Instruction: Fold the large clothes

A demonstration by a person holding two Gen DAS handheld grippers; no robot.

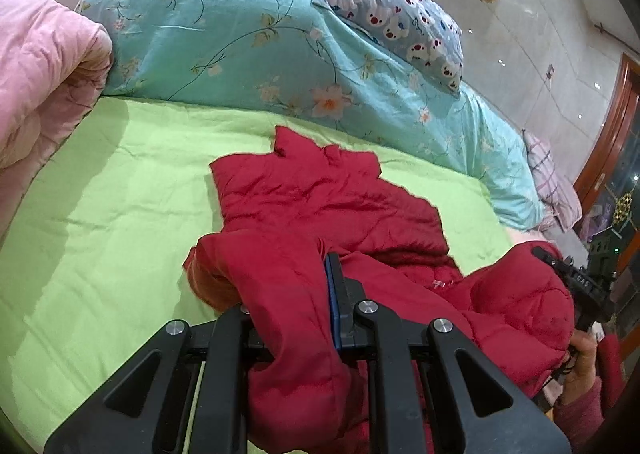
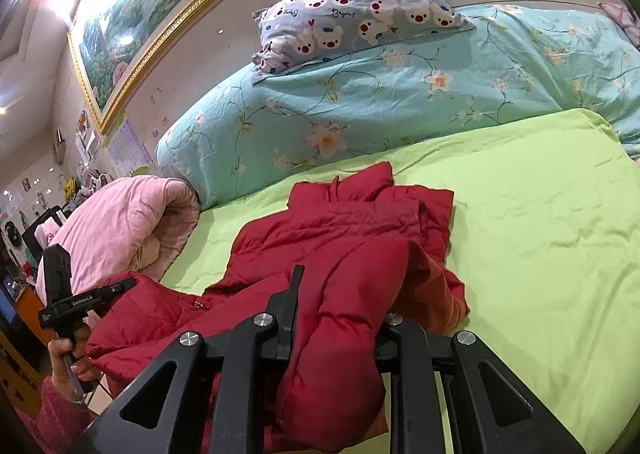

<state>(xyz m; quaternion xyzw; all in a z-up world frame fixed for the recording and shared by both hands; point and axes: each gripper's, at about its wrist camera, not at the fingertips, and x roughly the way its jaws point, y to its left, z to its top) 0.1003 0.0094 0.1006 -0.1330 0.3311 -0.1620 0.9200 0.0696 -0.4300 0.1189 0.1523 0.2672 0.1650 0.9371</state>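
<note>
A red padded jacket [image 1: 320, 189] lies crumpled on the green bed sheet [image 1: 100, 193], its collar end toward the pillows. My left gripper [image 1: 292, 282] is shut on a bunched fold of its near edge. One blue-padded finger [image 1: 332, 294] shows; the fabric hides the other. In the right wrist view the same jacket [image 2: 360, 213] is pinched by my right gripper [image 2: 344, 294], with one black finger [image 2: 294, 302] visible and the other covered. Both held folds hang above the sheet. Each view also shows the other gripper at its edge: the right gripper [image 1: 576, 282] and the left gripper [image 2: 80, 298], each in a person's hand [image 2: 68, 358].
A teal floral duvet [image 1: 240, 37] is piled along the head of the bed with a bear-print pillow [image 1: 392, 17] on it. A rolled pink quilt [image 1: 44, 73] sits at the left side. A gold-framed painting [image 2: 160, 5] hangs on the wall; a plaid pillow [image 1: 548, 177] lies far right.
</note>
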